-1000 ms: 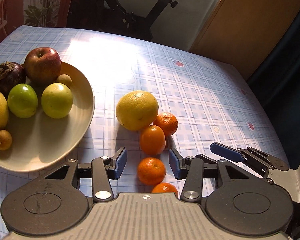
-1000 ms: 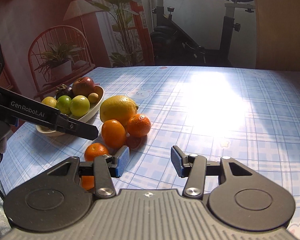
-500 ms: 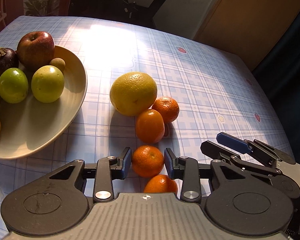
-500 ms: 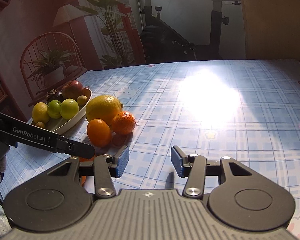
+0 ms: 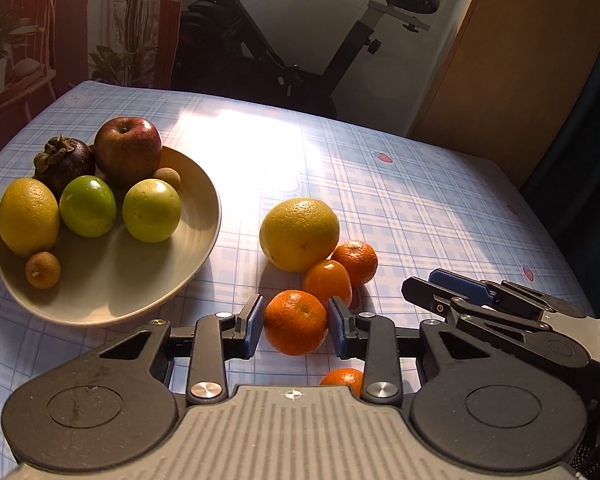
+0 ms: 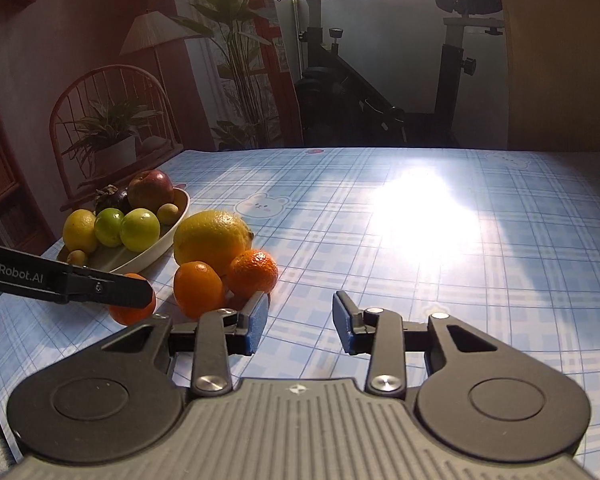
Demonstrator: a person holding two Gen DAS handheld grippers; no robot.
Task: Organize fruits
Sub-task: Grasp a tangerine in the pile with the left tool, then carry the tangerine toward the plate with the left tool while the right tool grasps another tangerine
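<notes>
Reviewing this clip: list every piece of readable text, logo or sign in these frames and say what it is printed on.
"GenRobot.AI": white lettering along the side of the left tool, seen in the right wrist view; the first letter is cut by the frame edge.
No other writing shows. The tablecloth carries only bunny and strawberry pictures, and the small emblem on each tool's grey housing is a symbol, not text.

A lived-in home room: an exercise bike (image 6: 384, 80) stands behind the table (image 6: 420, 232) with its bear-print plaid cloth, beside tall houseplants (image 6: 236, 52), a shaded floor lamp (image 6: 152, 34), and a red spindle-back chair (image 6: 112, 120) holding a potted plant.
</notes>
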